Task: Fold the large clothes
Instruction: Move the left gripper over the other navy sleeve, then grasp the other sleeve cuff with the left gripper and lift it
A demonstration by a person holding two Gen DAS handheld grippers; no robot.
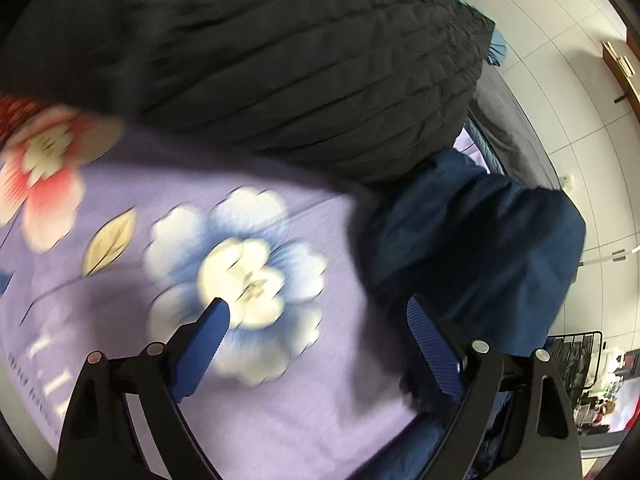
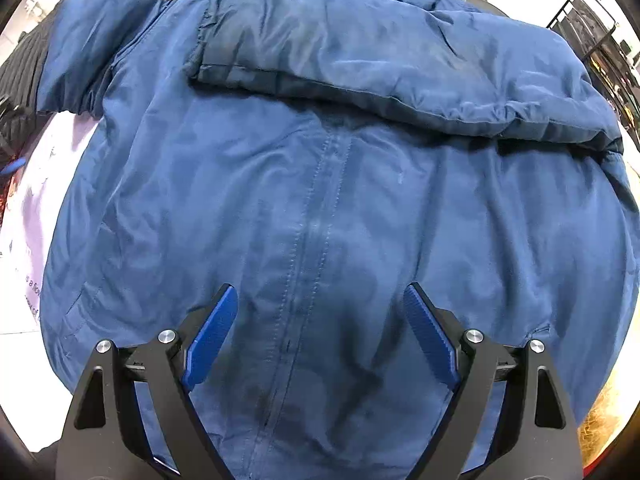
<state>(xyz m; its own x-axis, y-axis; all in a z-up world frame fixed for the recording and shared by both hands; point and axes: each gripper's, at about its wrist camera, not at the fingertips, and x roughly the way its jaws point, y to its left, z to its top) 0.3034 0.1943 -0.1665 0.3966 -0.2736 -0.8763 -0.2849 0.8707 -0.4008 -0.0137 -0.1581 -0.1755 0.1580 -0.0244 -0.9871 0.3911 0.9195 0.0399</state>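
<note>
Hovering right claw [image 2: 320,300] spread over blue jacket [image 2: 320,184]; left claw [image 1: 316,312] spread above floral sheet [image 1: 120,208].

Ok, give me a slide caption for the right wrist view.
Open right gripper poised above a dark blue padded jacket, one sleeve folded across its chest.

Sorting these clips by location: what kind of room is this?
Probably a bedroom at home: the blue jacket lies on a lilac floral bedsheet, beside a dark quilted garment, with tiled floor past the edge.

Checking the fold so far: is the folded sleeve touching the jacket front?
Touching. The right wrist view shows the sleeve lying flat across the blue jacket chest, no gap.
</note>
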